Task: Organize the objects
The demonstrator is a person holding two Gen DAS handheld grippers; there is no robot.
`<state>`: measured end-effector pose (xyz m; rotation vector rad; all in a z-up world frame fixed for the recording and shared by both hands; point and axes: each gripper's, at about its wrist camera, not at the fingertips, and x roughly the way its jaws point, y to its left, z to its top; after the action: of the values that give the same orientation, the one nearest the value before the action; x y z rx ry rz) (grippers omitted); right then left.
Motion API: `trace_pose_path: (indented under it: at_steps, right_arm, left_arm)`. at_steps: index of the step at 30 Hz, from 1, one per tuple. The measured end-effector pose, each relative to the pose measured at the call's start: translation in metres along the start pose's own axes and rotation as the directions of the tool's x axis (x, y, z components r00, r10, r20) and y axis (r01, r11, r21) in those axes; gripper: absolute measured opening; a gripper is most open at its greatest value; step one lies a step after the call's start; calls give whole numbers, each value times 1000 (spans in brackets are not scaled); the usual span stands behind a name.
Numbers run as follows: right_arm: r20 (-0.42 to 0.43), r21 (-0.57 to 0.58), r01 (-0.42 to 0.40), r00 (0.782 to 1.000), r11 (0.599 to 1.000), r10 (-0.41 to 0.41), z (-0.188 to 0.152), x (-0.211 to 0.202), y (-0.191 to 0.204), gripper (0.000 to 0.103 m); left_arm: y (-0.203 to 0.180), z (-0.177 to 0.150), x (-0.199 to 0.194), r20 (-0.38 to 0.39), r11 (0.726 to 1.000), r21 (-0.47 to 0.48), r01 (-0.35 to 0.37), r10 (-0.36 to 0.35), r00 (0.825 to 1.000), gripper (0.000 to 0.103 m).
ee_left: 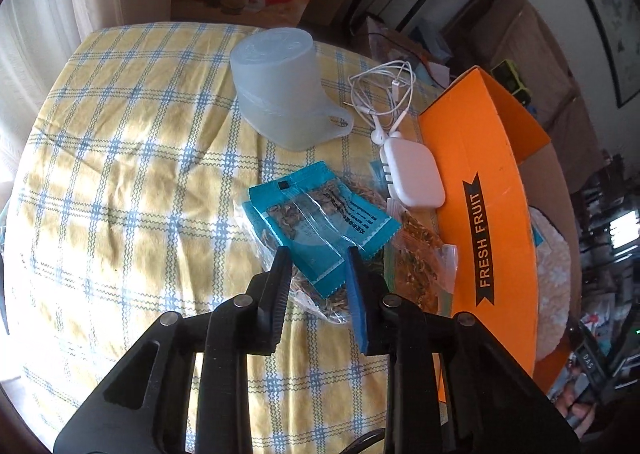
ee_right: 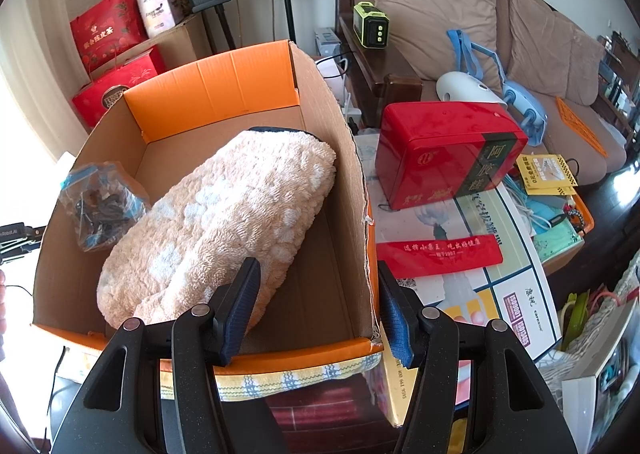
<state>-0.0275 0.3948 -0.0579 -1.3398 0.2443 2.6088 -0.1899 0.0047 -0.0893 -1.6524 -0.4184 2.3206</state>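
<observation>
Tabletop (ee_left: pixel 120 174) under its yellow-and-blue checked cloth fills the left of our left wrist view, bare until the upturned translucent cup (ee_left: pixel 276 86). Next come the white earphones (ee_left: pixel 384 94), then the white charger (ee_left: pixel 416 170) lying against the orange box (ee_left: pixel 480 158).

Our left gripper (ee_left: pixel 316 274) points down at the teal snack packet (ee_left: pixel 320 222), which lies on a heap of clear bags just beside the box. Its fingers (ee_left: pixel 280 286) bracket the packet's near corner; we cannot tell whether the pads actually pinch the film or sit just clear of it. To do this step well, we judge we should take only the top packet, bite in from the sealed edge so the slippery film does not slide out, and lift straight up before crossing the box wall.

From the right wrist, the box interior holds a small clear bag (ee_right: pixel 100 202) of dark items, then a fluffy cream towel (ee_right: pixel 224 214). Our right gripper (ee_right: pixel 316 294) hovers over the box's near right corner with its fingers apart, grasping nothing.

How many bags lie under the teal packet is hidden, and the box floor beneath the towel too.
</observation>
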Motion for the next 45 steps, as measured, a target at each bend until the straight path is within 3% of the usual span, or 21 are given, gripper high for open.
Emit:
trace_pose_path:
  at_steps: [3,11,13,15,17,23,31,34,36,41,43,45]
  right_arm:
    - [0,0,0,1000,1000,0,0,0,0,59]
    - [0,0,1,1000,1000,-1,0,0,0,59]
    - [0,0,0,1000,1000,0,0,0,0,59]
    - [0,0,0,1000,1000,0,0,0,0,59]
    - [0,-1,1,1000,1000,-1,0,0,0,59]
    - [0,-1,1,1000,1000,-1,0,0,0,59]
    - [0,-1,0,1000,1000,0,0,0,1,59]
    - [1,-1,0,1000,1000,0,0,0,1,59]
    - [1,-1,0,1000,1000,0,0,0,1,59]
    - [1,-2,2,1000,1000,-2,0,0,1,59]
    - [1,-2,3,1000,1000,-3,1,0,1,59]
    - [1,-2,3,1000,1000,-3,0,0,1,60]
  left_arm:
    - [-1,0,-3,17,1000,-3,9,-9,1000,1]
    - [-4,2,-12,50,1000,9,15,-16,999,0]
    - [-4,5,-10,42,1000,-6,8,-8,999,9]
    - [-4,10,-7,39,1000,-17,-18,19,999,43]
    - [-9,15,-4,61,997,2,-82,82,995,55]
    - [-27,31,16,57,969,71,-238,235,970,61]
    - [-29,38,37,2,975,63,-214,214,977,61]
    - [-26,36,43,-8,974,61,-219,220,975,56]
    - [-25,34,42,-3,976,62,-208,208,978,40]
    - [-24,32,34,17,975,71,-211,211,977,23]
    - [-24,32,31,22,973,76,-217,216,976,5]
    - [-24,30,31,12,975,82,-205,204,979,0]
